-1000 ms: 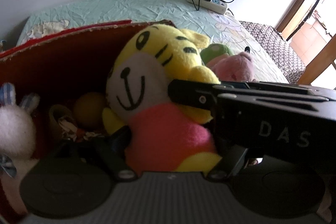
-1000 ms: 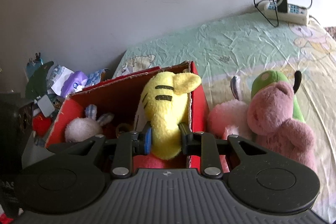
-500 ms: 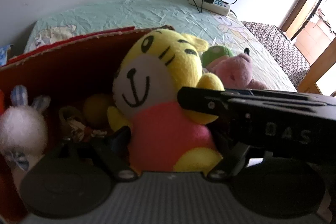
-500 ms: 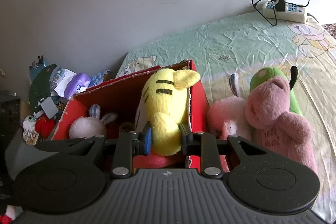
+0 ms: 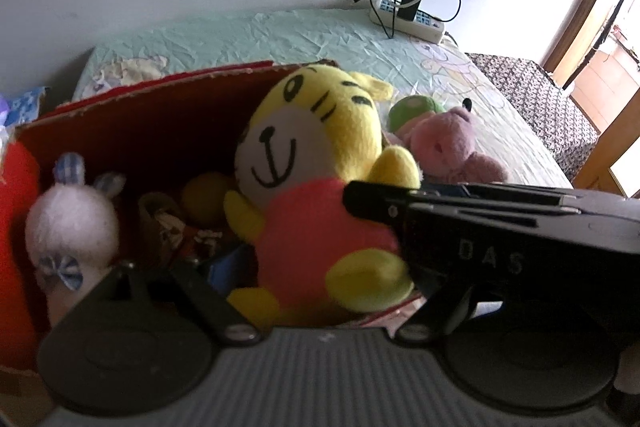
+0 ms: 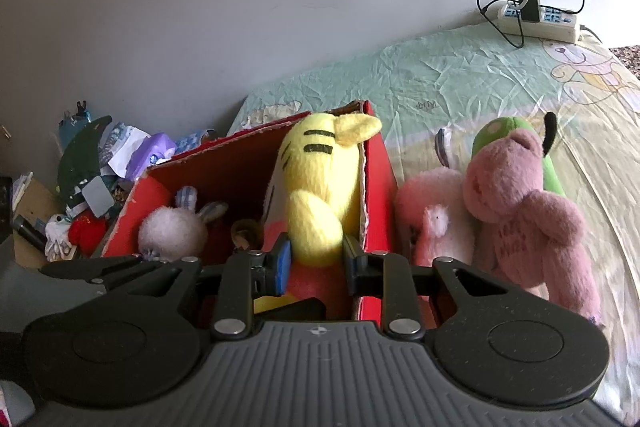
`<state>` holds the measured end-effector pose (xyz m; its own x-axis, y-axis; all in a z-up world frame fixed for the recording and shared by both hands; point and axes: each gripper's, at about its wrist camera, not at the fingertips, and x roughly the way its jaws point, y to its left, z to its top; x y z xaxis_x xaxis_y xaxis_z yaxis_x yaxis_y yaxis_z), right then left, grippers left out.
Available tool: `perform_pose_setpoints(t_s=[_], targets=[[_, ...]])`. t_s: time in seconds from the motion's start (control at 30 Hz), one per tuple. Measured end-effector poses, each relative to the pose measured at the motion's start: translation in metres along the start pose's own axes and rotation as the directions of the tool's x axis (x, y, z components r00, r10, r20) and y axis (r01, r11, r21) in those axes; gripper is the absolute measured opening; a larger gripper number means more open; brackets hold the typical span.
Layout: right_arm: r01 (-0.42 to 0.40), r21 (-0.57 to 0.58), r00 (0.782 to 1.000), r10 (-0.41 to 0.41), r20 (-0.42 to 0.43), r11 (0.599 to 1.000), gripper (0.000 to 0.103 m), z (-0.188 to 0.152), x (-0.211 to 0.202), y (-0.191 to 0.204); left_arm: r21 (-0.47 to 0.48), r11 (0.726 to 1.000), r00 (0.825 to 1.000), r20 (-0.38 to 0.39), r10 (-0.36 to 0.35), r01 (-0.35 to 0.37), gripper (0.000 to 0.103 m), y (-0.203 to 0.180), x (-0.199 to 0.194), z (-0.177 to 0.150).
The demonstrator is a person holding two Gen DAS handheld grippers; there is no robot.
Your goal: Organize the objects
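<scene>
Tiger plush [image 6: 320, 187], yellow with a pink belly, sits in the near right corner of the red cardboard box [image 6: 376, 187], its head rising above the rim. The right gripper [image 6: 316, 259] has its fingers set either side of the toy's yellow arm; whether they pinch it or merely flank it, I cannot tell. In the left wrist view the left gripper [image 5: 320, 291] has its fingers spread wide around the tiger's lower body [image 5: 320, 239], apparently not pressing it.

Judging by this, the step in hand is seating the tiger in the box. The next move likely calls for letting go cleanly and drawing back upward, so the plush does not snag and tip out.

Deeper in the box lie a white bunny plush [image 5: 72, 227] and a yellowish ball [image 5: 204, 193]. Just outside the box's right wall, on the bed [image 6: 480, 75], a pink plush [image 6: 436, 223] and a mauve dog plush [image 6: 528, 211] wait, probably next. Farther off, a power strip [image 6: 540, 21] rests by the wall.
</scene>
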<state>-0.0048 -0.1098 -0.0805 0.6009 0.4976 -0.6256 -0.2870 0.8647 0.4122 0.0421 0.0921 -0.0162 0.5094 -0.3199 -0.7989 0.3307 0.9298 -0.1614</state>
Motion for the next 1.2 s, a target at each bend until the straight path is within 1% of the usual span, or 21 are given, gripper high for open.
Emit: perform_pose_setpoints(t_s=[0.13, 0.23, 0.33, 0.4, 0.5, 0.6, 0.7, 0.8, 0.93, 1.0, 1.07, 1.13, 1.2], targets=[[-0.02, 0.024, 1.0, 0.019, 0.018, 1.0, 0.026, -0.006, -0.013, -0.003, 0.002, 1.0, 1.0, 0.013, 0.007, -0.007, 0.085, -0.002, -0.007, -0.004], [-0.043, 0.048, 0.999, 0.042, 0.031, 0.998, 0.026, -0.011, -0.025, -0.008, 0.01, 1.0, 0.999, 0.033, 0.026, -0.026, 0.086, -0.004, -0.016, -0.01], [-0.046, 0.057, 0.998, 0.043, 0.045, 0.997, 0.031, -0.015, -0.036, -0.012, 0.013, 1.0, 0.999, 0.043, 0.026, -0.027, 0.086, -0.005, -0.025, -0.014], [-0.046, 0.069, 0.998, 0.043, 0.051, 0.997, 0.031, -0.018, -0.041, -0.016, 0.015, 0.999, 0.998, 0.06, 0.033, -0.034, 0.086, -0.007, -0.032, -0.018], [-0.058, 0.101, 0.997, 0.052, 0.059, 0.993, 0.031, -0.023, -0.047, -0.026, 0.033, 0.998, 0.996, 0.074, 0.045, -0.047, 0.086, -0.013, -0.038, -0.021], [-0.056, 0.106, 0.997, 0.049, 0.061, 0.993, 0.031, -0.026, -0.054, -0.036, 0.037, 0.997, 0.995, 0.074, 0.06, -0.063, 0.085, -0.018, -0.04, -0.024], [-0.063, 0.119, 0.996, 0.056, 0.063, 0.991, 0.031, -0.027, -0.059, -0.05, 0.036, 0.997, 0.995, 0.074, 0.063, -0.066, 0.082, -0.024, -0.044, -0.025], [-0.065, 0.122, 0.997, 0.059, 0.048, 0.99, 0.031, -0.025, -0.06, -0.068, 0.048, 0.997, 0.994, 0.103, 0.048, -0.053, 0.082, -0.036, -0.053, -0.025], [-0.069, 0.105, 0.997, 0.067, 0.029, 0.992, 0.031, -0.018, -0.065, -0.093, 0.07, 0.997, 0.99, 0.139, 0.017, -0.027, 0.082, -0.062, -0.059, -0.023], [-0.083, 0.1, 0.996, 0.081, 0.025, 0.992, 0.031, -0.013, -0.068, -0.107, 0.062, 0.998, 0.991, 0.136, -0.006, -0.003, 0.081, -0.076, -0.055, -0.02], [-0.086, 0.09, 0.996, 0.085, 0.009, 0.992, 0.031, -0.01, -0.069, -0.121, 0.067, 0.997, 0.99, 0.137, -0.043, 0.034, 0.081, -0.092, -0.05, -0.019], [-0.093, 0.07, 0.996, 0.094, -0.001, 0.993, 0.031, -0.006, -0.071, -0.132, 0.061, 0.998, 0.99, 0.134, -0.044, 0.036, 0.08, -0.109, -0.042, -0.016], [-0.104, 0.053, 0.994, 0.105, -0.015, 0.993, 0.031, -0.005, -0.071, -0.143, 0.044, 0.997, 0.99, 0.125, -0.067, 0.062, 0.08, -0.124, -0.032, -0.015]])
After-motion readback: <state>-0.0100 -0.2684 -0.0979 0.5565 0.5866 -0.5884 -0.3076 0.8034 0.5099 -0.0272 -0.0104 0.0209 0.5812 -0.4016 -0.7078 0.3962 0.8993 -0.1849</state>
